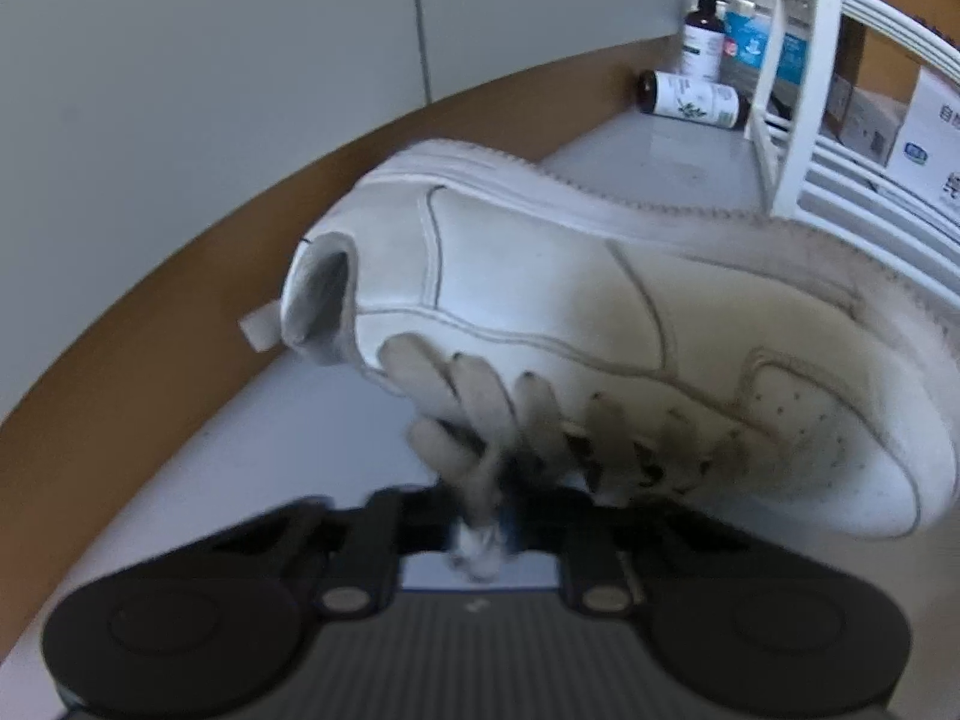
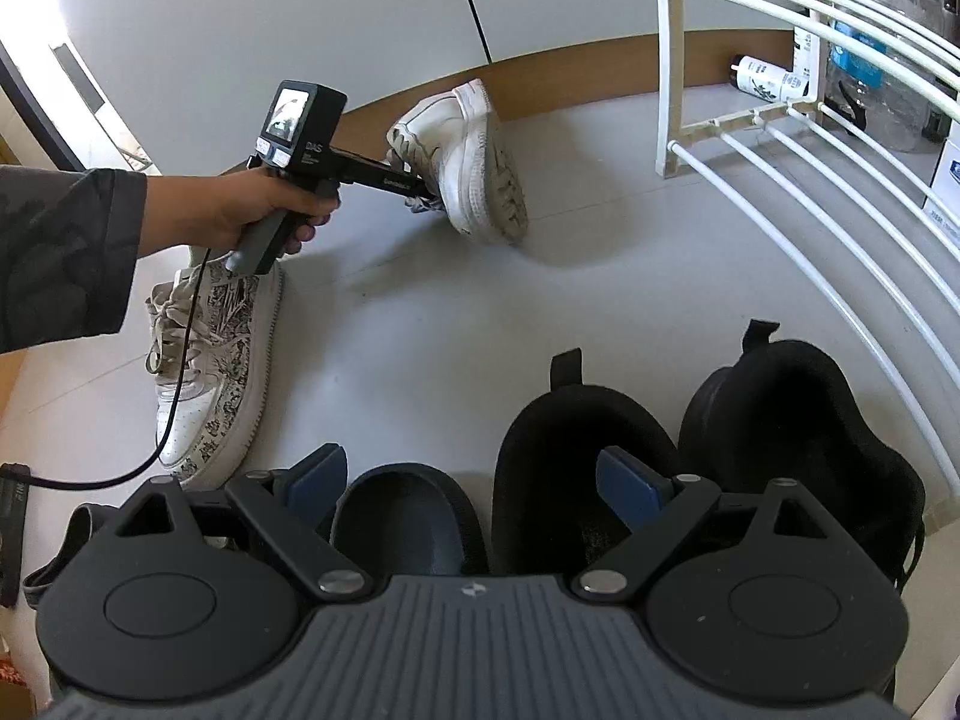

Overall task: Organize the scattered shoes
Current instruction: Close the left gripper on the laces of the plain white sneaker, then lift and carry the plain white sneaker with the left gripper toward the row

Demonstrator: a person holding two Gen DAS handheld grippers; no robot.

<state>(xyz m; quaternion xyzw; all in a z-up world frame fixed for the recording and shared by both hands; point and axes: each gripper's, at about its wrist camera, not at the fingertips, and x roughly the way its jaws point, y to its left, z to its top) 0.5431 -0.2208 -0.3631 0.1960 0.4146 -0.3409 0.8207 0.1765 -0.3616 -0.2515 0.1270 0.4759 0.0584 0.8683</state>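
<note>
A white sneaker (image 1: 600, 324) fills the left wrist view, tipped on its side. My left gripper (image 1: 480, 531) is shut on its laces near the tongue. The right wrist view shows a hand holding that left gripper (image 2: 423, 195) against the same white sneaker (image 2: 474, 162), whose sole is turned sideways near the wall. My right gripper (image 2: 474, 480) stands open low over a dark slipper (image 2: 408, 510) and a black sneaker (image 2: 576, 432), pressing on neither. A second black sneaker (image 2: 798, 420) sits beside it. On the floor at left lies a white sneaker with black print (image 2: 210, 372).
A white wire shoe rack (image 2: 780, 138) stands at right, close behind the black sneakers. Bottles (image 1: 702, 30) and boxes (image 1: 930, 138) sit behind the rack (image 1: 804, 90) by the brown baseboard. A grey strap (image 2: 78, 540) lies at lower left. The left gripper's cable (image 2: 174, 396) crosses the printed sneaker.
</note>
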